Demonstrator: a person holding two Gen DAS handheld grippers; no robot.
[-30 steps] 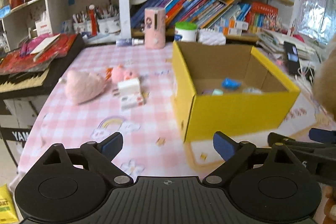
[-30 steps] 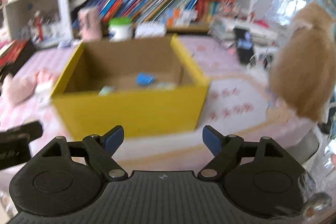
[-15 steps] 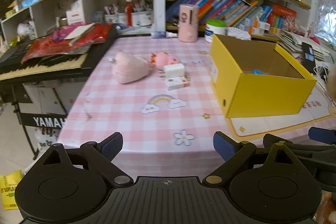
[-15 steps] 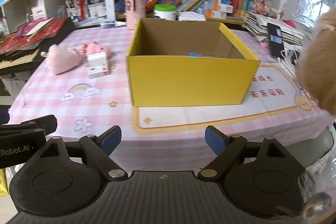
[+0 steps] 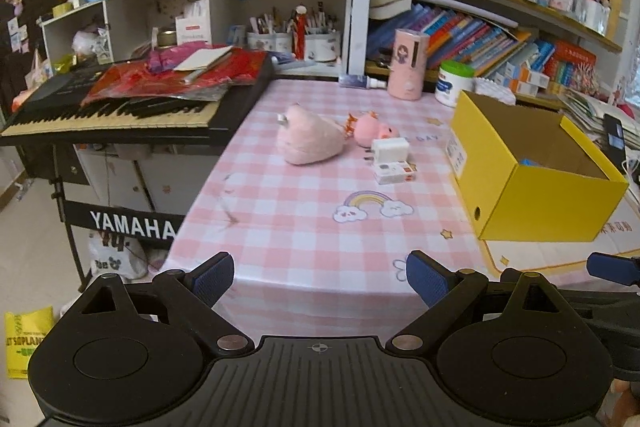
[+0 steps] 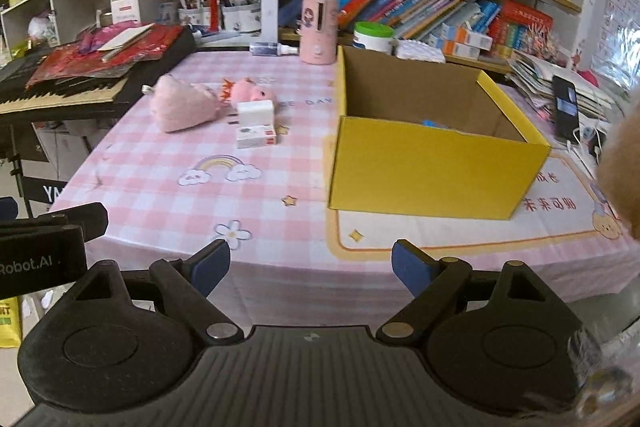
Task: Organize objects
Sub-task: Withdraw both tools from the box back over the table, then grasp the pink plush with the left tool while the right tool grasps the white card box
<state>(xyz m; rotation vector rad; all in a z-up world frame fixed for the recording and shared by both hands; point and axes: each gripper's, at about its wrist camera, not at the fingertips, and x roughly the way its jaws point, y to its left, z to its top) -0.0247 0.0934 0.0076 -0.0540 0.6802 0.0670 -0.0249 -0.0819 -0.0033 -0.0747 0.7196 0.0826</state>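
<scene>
Both claws, left claw and right claw, gape empty off the pink checked table's near edge; the right has just been opening. Open yellow cardboard box holds something blue, perhaps a toy.

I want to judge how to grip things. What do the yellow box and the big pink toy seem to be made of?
Yellow box: it looks like cardboard, with a smooth yellow outside and a plain brown inside with folded edges.
Big pink toy: it seems to be soft plush fabric, with a fuzzy matte surface and a slumped, rounded shape. What fills it cannot be seen.
</scene>
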